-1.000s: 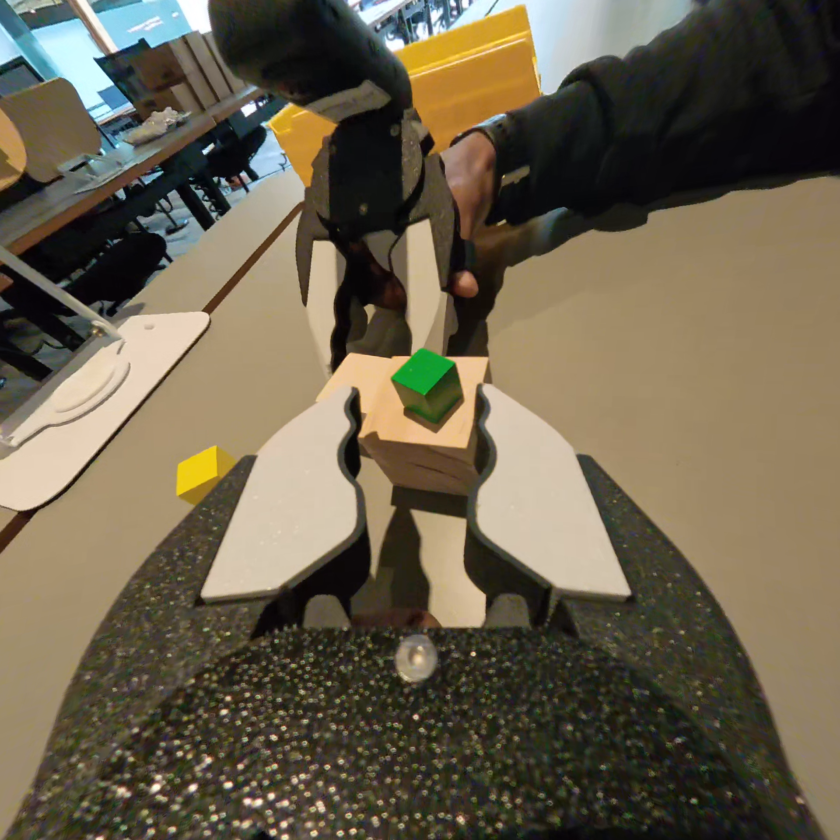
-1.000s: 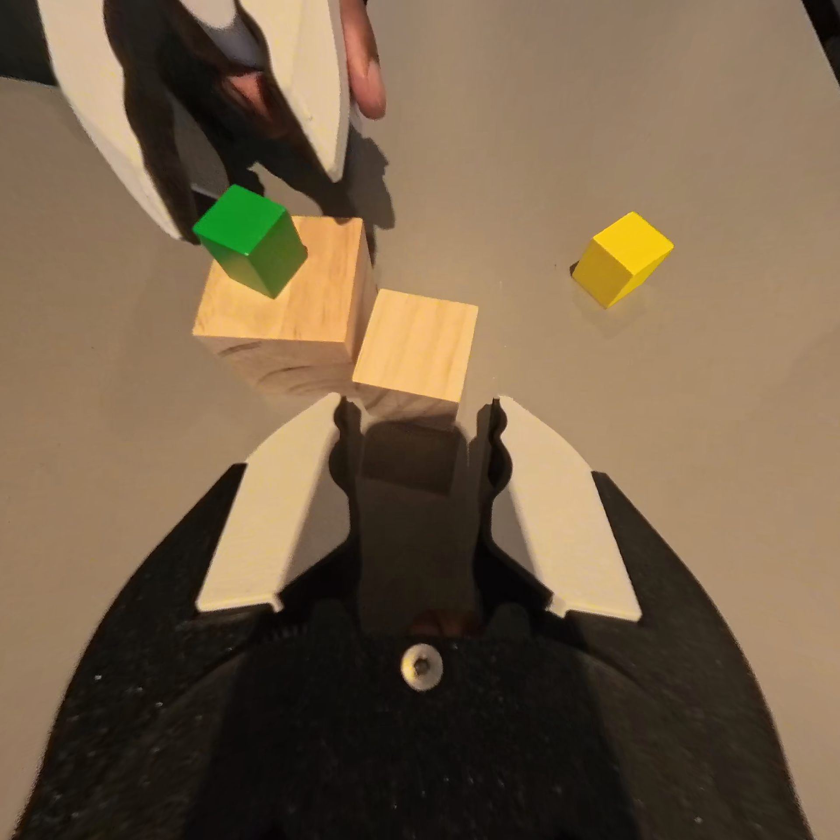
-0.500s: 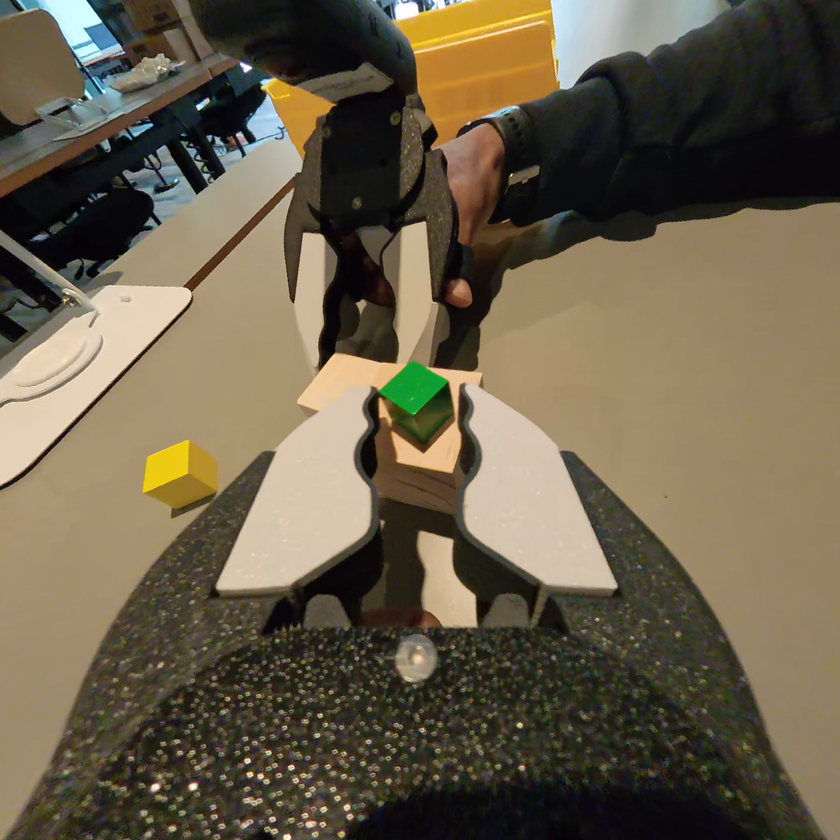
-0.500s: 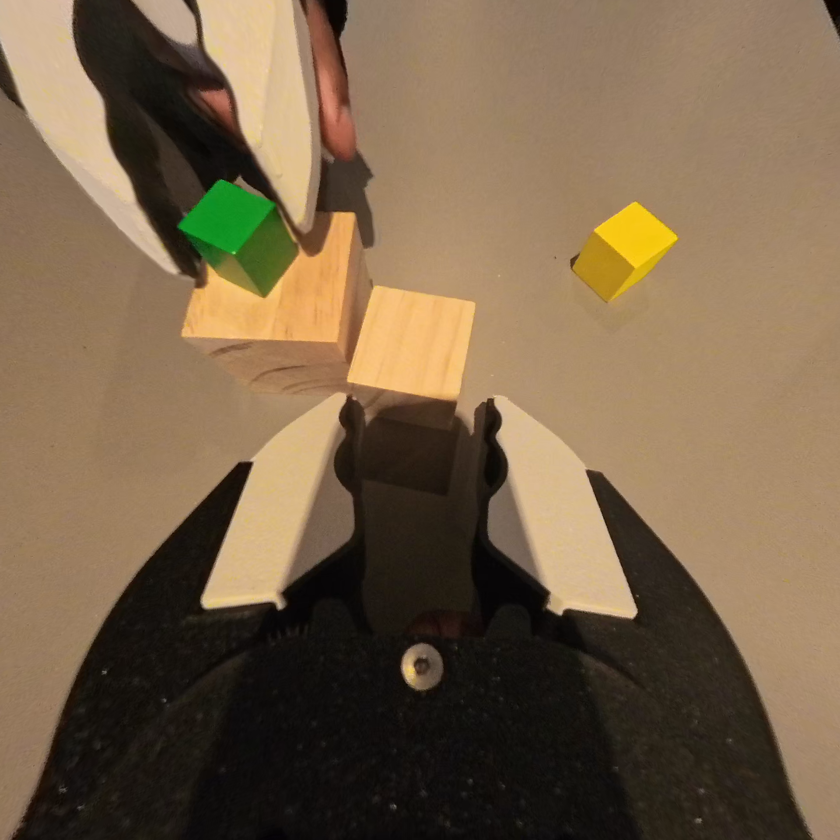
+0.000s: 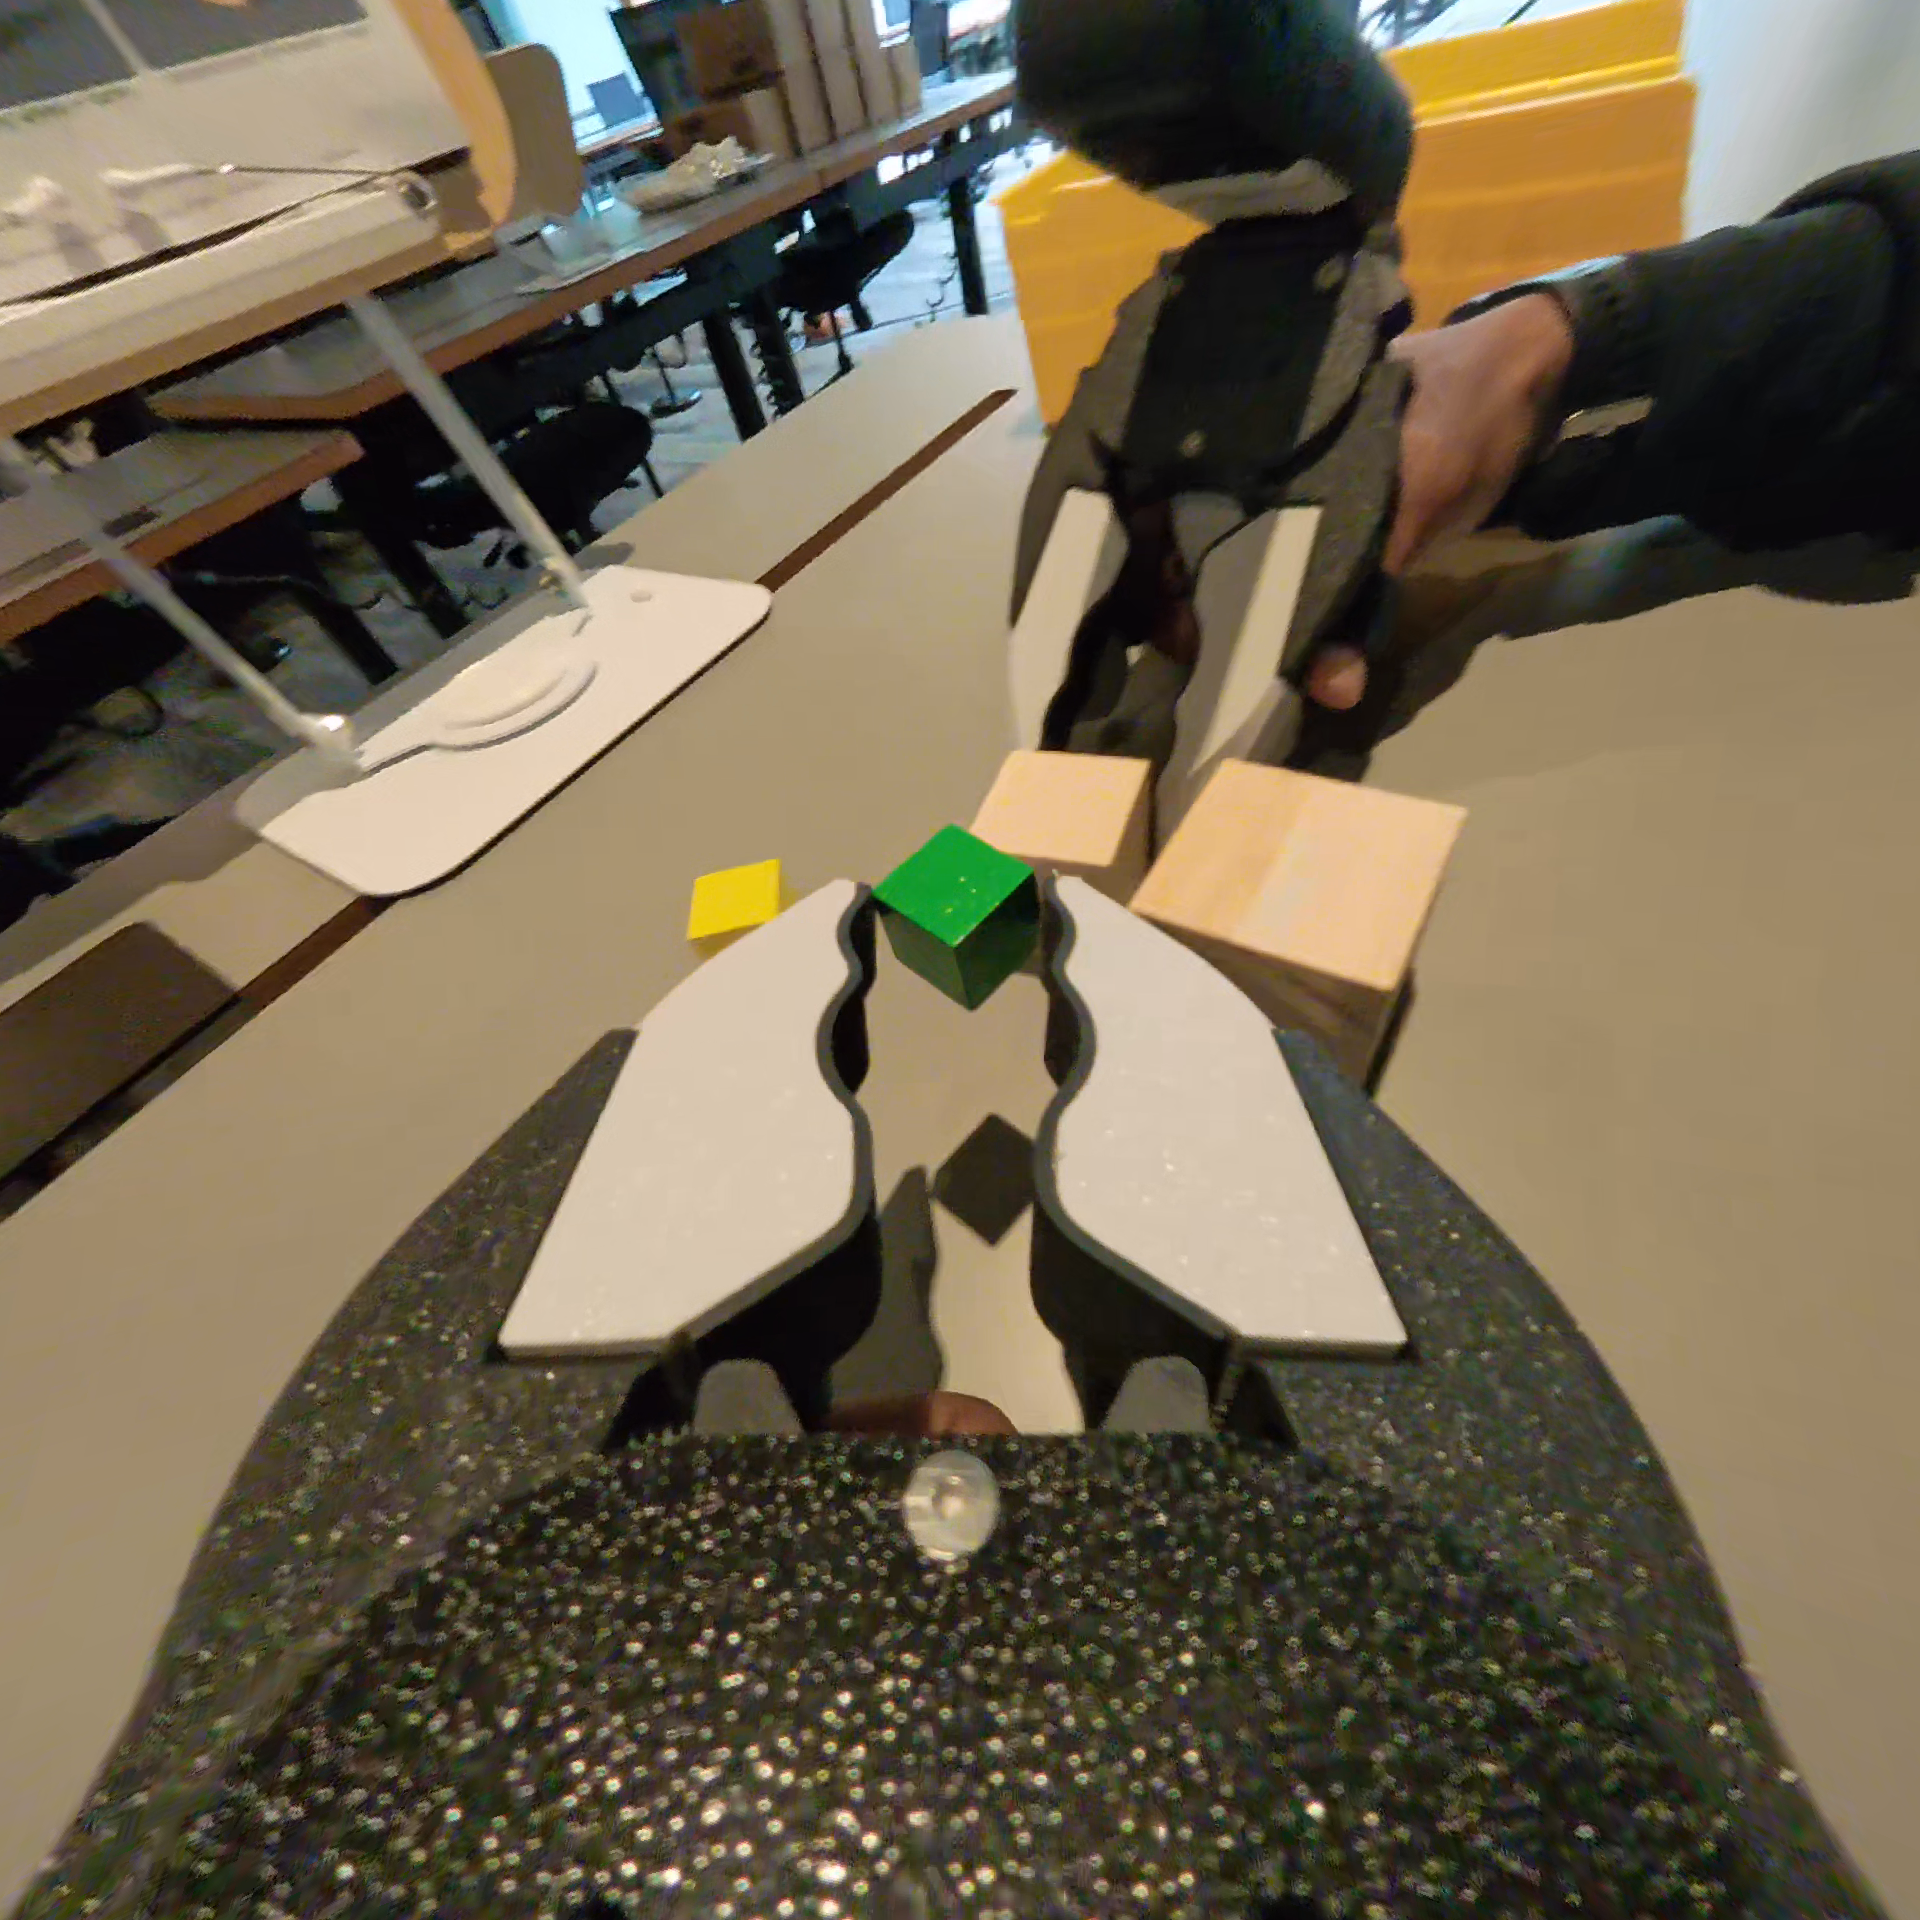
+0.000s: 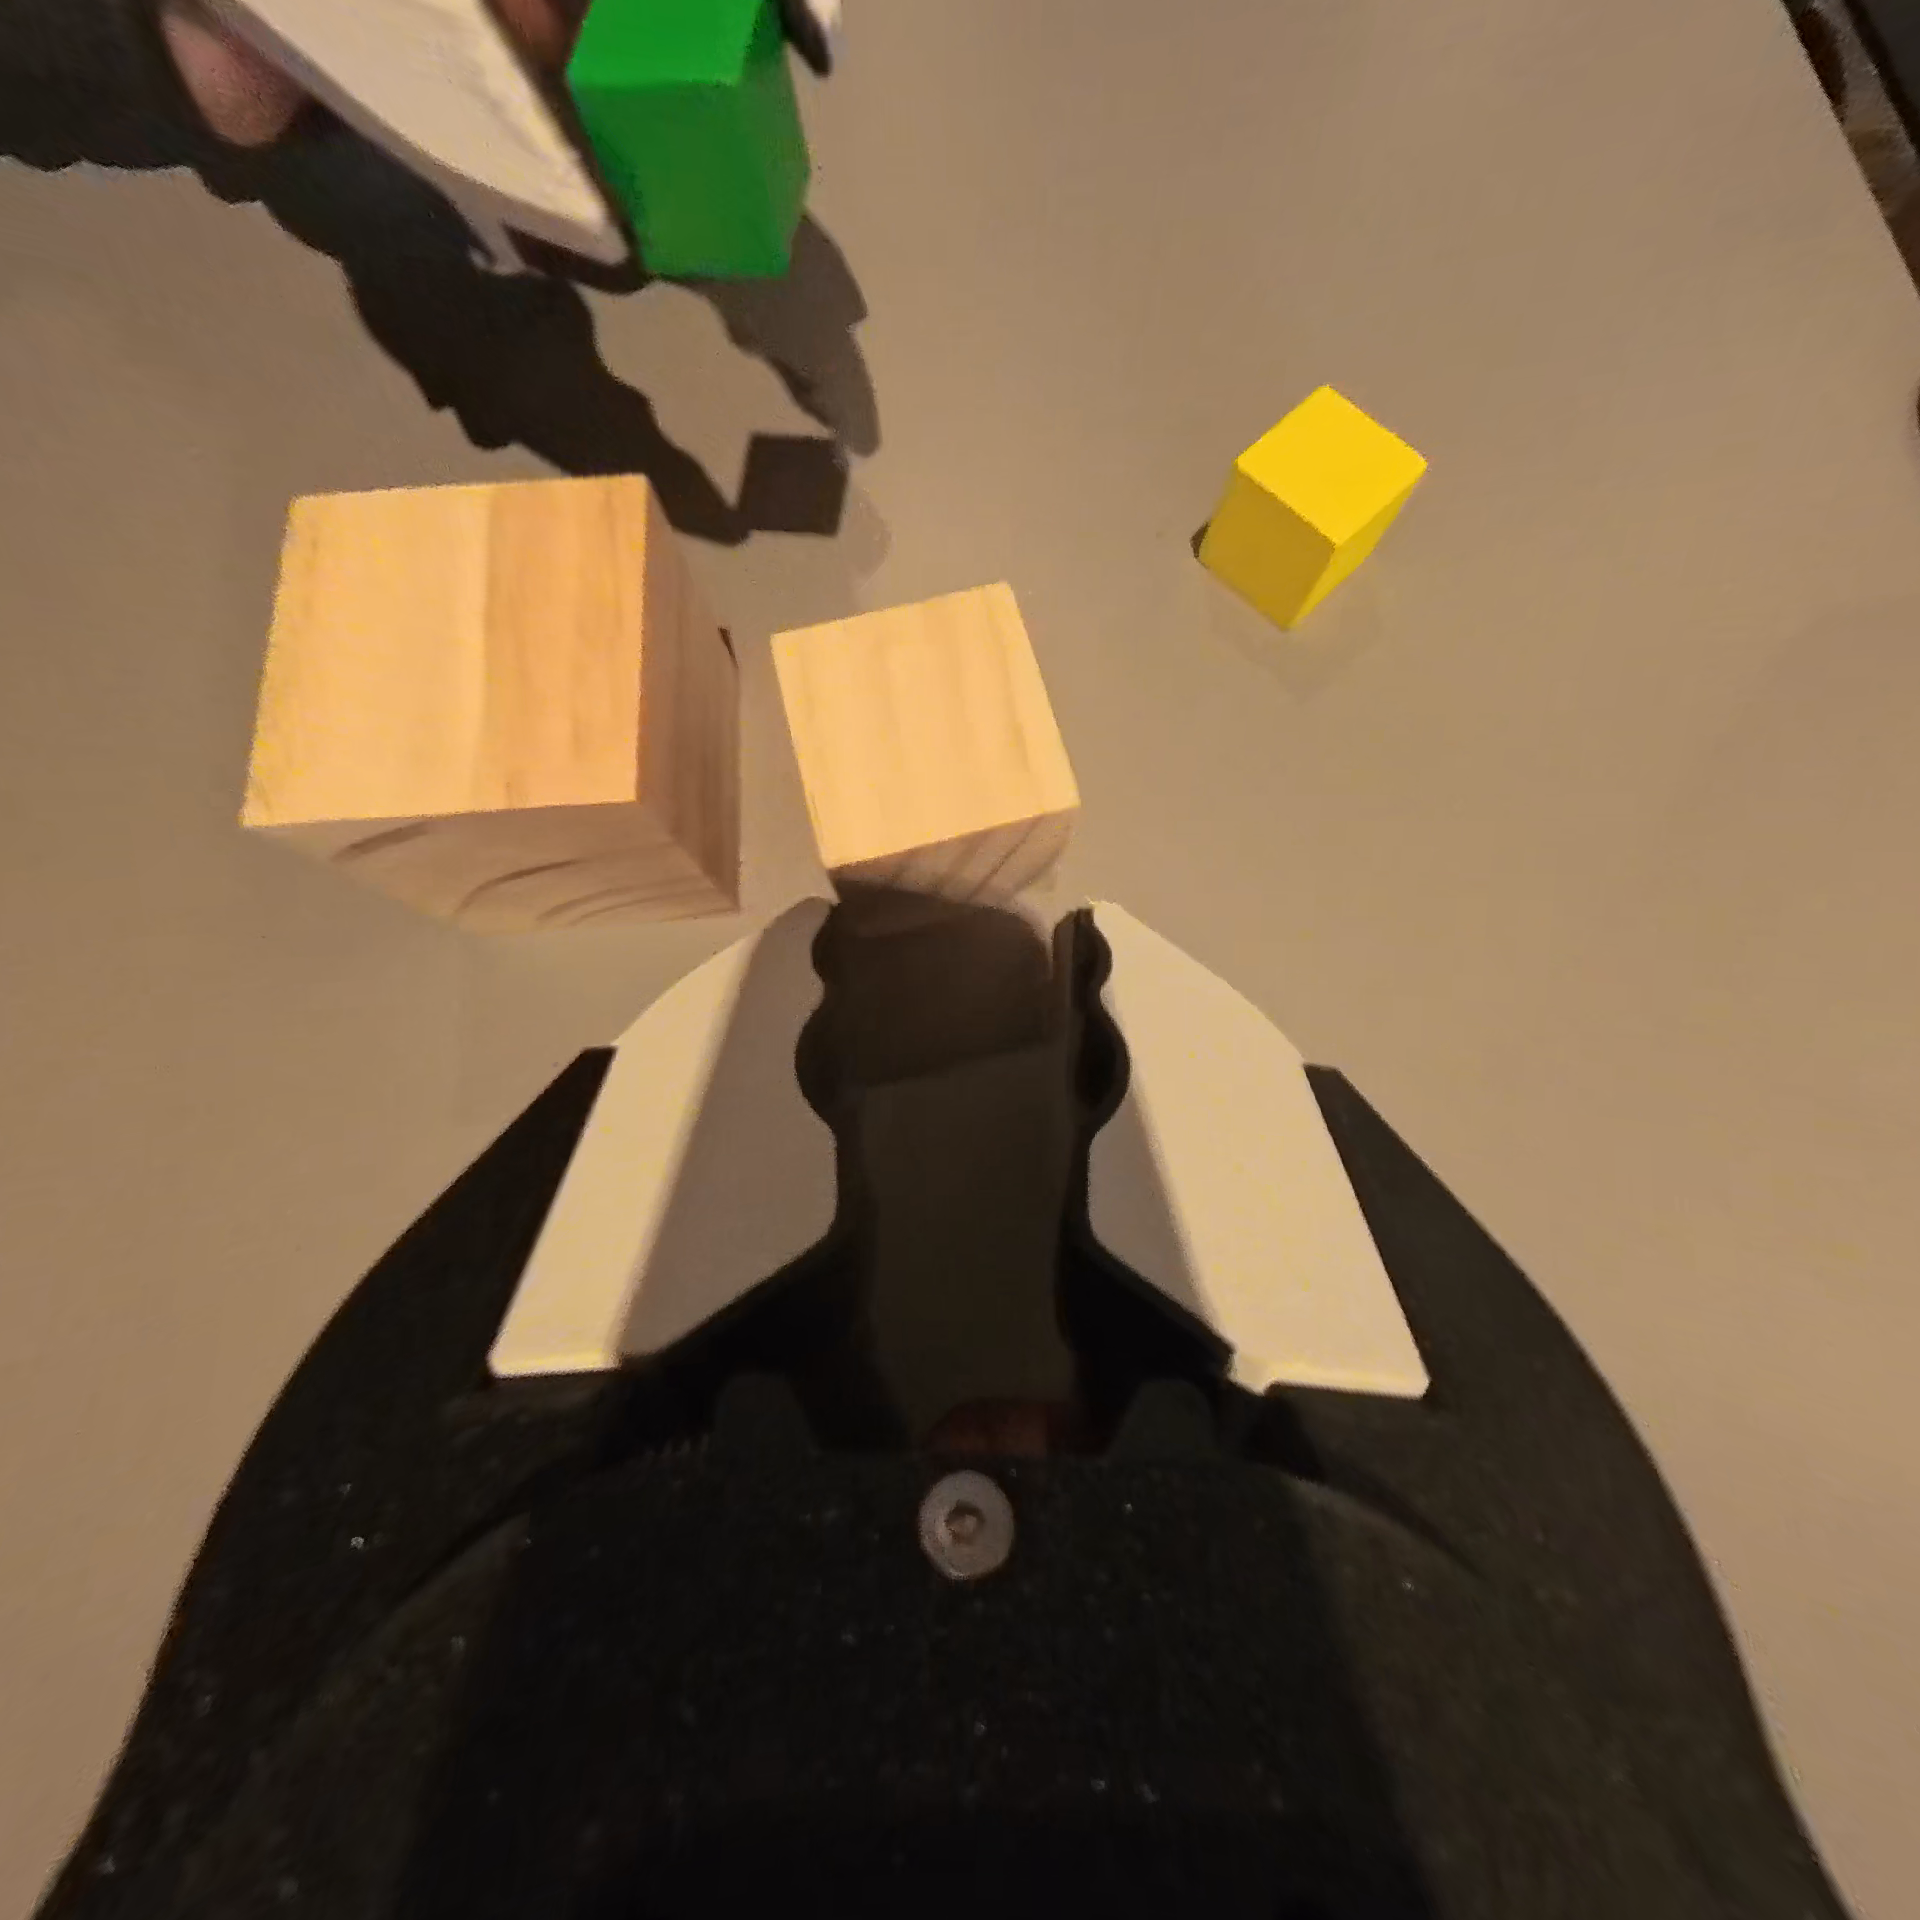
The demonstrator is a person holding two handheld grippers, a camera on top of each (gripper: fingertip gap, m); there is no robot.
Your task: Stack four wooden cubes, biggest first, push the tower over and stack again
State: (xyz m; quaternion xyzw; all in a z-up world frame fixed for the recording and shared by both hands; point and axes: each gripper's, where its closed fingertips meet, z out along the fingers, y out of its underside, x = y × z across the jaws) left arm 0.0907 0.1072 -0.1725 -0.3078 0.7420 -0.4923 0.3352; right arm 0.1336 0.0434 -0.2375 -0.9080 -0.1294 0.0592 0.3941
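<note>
My left gripper (image 5: 954, 906) is shut on the small green cube (image 5: 961, 925) and holds it in the air; it also shows in the right wrist view (image 6: 696, 135). The biggest plain wooden cube (image 6: 468, 686) stands on the table, also seen in the left wrist view (image 5: 1299, 894). The middle plain wooden cube (image 6: 920, 732) stands just beside it, also in the left wrist view (image 5: 1065, 821). The yellow cube (image 6: 1311, 504) lies apart, also in the left wrist view (image 5: 734, 896). My right gripper (image 6: 954, 909) is open and empty, its tips just short of the middle cube.
A white flat base with thin metal rods (image 5: 499, 738) stands on the table's left. Yellow bins (image 5: 1538, 187) stand at the back. A person's hand and dark sleeve (image 5: 1662, 395) hold the right gripper. Desks and chairs fill the room beyond.
My left gripper closed on the green cube, lifted it off the biggest cube and carried it away to the side. The right gripper stayed open near the middle cube.
</note>
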